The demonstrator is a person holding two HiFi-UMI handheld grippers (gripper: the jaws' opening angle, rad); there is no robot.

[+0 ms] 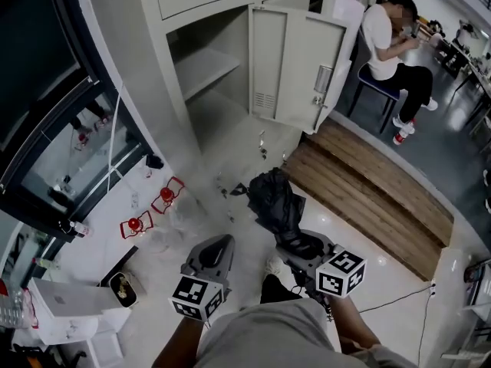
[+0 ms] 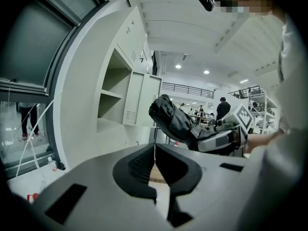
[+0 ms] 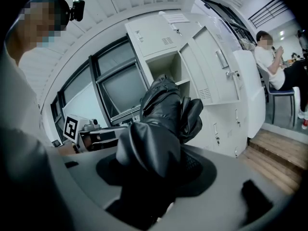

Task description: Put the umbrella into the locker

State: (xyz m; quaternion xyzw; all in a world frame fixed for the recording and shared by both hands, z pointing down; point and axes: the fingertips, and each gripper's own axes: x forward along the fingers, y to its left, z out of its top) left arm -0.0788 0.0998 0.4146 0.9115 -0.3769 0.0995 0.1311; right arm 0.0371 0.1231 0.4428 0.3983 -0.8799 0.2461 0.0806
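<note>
Far left on the floor I count 2 small red objects, well clear of my path. Next over is the left claw: clenched, pads pressed together on nothing, riding just beside its partner.

Ahead of it and up-frame is the locker, with 1 compartment open and 1 shelf across it. That opening is my target.

Moving right, 1 umbrella, black and folded, is grasped by the right claw. Its handle end sits between the jaws, and the bundled canopy sticks out forward past the tips. From the right gripper view, its long axis runs straight along the jaws toward the open compartment, which lies ahead and a little left, well apart. So the right hand owns this one. I judge the push goes forward and leftward, tip first.

Further right, 1 door hangs swung outward beside that path. Far right, 1 seated person is well away.
</note>
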